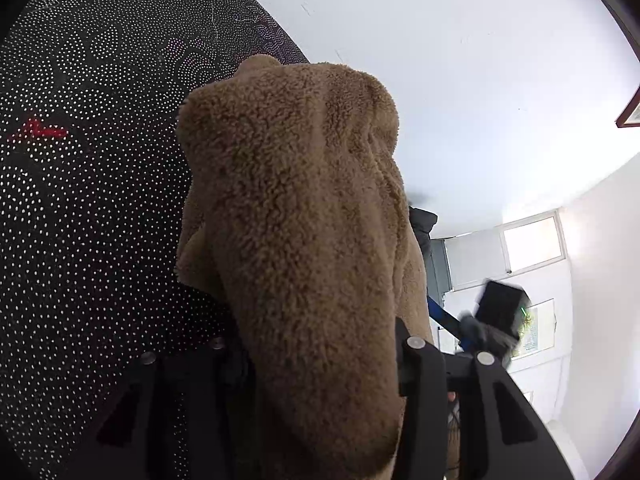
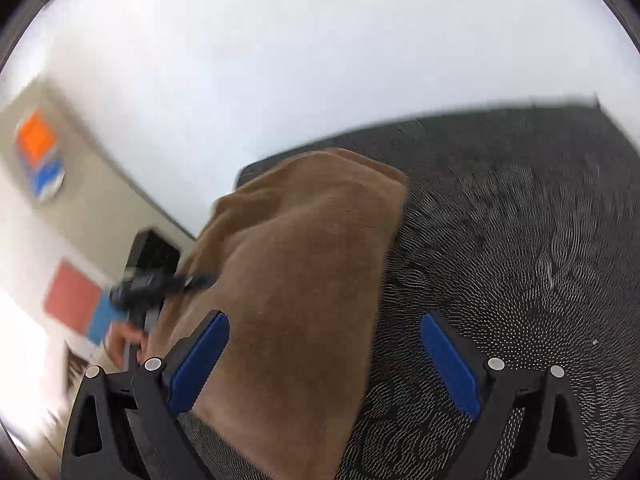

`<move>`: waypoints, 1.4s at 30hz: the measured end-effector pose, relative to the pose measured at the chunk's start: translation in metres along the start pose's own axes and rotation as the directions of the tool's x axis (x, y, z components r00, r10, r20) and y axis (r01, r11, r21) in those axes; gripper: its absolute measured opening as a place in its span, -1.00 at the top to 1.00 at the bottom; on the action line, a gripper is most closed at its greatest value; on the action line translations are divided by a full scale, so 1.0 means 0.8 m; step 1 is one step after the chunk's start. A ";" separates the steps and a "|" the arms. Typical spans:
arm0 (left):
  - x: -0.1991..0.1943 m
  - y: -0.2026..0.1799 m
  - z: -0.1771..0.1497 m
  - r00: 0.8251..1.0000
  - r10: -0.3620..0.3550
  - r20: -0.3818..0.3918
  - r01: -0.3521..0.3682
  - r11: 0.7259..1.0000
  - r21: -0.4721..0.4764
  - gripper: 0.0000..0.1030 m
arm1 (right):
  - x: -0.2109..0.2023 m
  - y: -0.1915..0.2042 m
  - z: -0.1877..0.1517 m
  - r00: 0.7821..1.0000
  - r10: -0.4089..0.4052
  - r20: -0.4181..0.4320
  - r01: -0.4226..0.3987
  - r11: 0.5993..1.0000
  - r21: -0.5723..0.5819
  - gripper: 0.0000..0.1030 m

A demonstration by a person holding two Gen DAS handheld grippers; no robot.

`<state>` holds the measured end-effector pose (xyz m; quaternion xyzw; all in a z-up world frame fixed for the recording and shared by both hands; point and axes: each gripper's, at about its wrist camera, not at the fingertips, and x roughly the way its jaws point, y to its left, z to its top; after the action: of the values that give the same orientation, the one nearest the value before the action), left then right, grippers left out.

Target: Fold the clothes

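A brown fleece garment (image 1: 296, 208) fills the space between the fingers of my left gripper (image 1: 320, 360), which is shut on it. The bunched cloth stretches forward over a black, white-dotted surface (image 1: 80, 208). In the right wrist view the same garment (image 2: 304, 264) lies in a thick fold on the dotted surface (image 2: 520, 248). My right gripper (image 2: 326, 344) stands wide open above the garment. Its left blue pad (image 2: 200, 360) is at the fabric's edge and its right pad (image 2: 448, 364) is over bare surface. The left gripper (image 2: 148, 280) and a hand (image 2: 124, 344) show at the garment's left side, blurred.
A white wall rises behind the surface. The right gripper (image 1: 500, 312) shows as a blurred black block at the right of the left wrist view, below a window (image 1: 532, 244). An orange and blue sign (image 2: 38, 152) and a red panel (image 2: 72, 296) hang on the left wall.
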<state>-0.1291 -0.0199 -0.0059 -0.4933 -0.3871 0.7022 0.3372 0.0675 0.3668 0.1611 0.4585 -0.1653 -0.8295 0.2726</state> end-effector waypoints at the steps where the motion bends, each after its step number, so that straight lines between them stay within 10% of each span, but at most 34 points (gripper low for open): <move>1: 0.000 -0.001 -0.001 1.000 -0.001 0.000 0.001 1.000 0.000 0.02 | 0.010 -0.010 0.006 1.000 0.019 -0.020 -0.019 0.999 0.046 -0.92; 9: -0.006 -0.001 -0.005 1.000 -0.019 -0.006 0.019 1.000 0.002 0.03 | 0.088 -0.021 0.035 0.977 0.179 -0.118 -0.156 0.971 0.181 -0.91; 16: -0.031 -0.017 -0.071 0.999 -0.046 -0.004 0.046 0.998 0.031 0.05 | 0.120 -0.004 0.020 0.965 0.160 -0.207 -0.129 0.980 0.153 -0.90; 22: -0.014 -0.034 -0.060 0.999 -0.046 0.008 0.046 0.998 0.041 0.05 | 0.125 0.005 0.018 0.960 0.173 -0.219 -0.147 0.981 0.129 -0.49; 32: 0.009 -0.071 -0.090 0.999 -0.015 0.052 0.012 0.999 0.049 0.10 | 0.105 0.055 0.002 0.993 0.064 -0.102 -0.066 0.998 -0.008 0.04; 42: 0.007 -0.147 -0.150 0.987 0.095 0.129 -0.112 0.985 0.132 0.13 | 0.038 0.144 -0.017 0.995 -0.085 0.059 0.097 0.968 -0.230 0.09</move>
<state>-0.0052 0.0657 0.0690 -0.4439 -0.3309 0.7731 0.3094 0.1004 0.2564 0.1940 0.4103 -0.0521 -0.8657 0.2820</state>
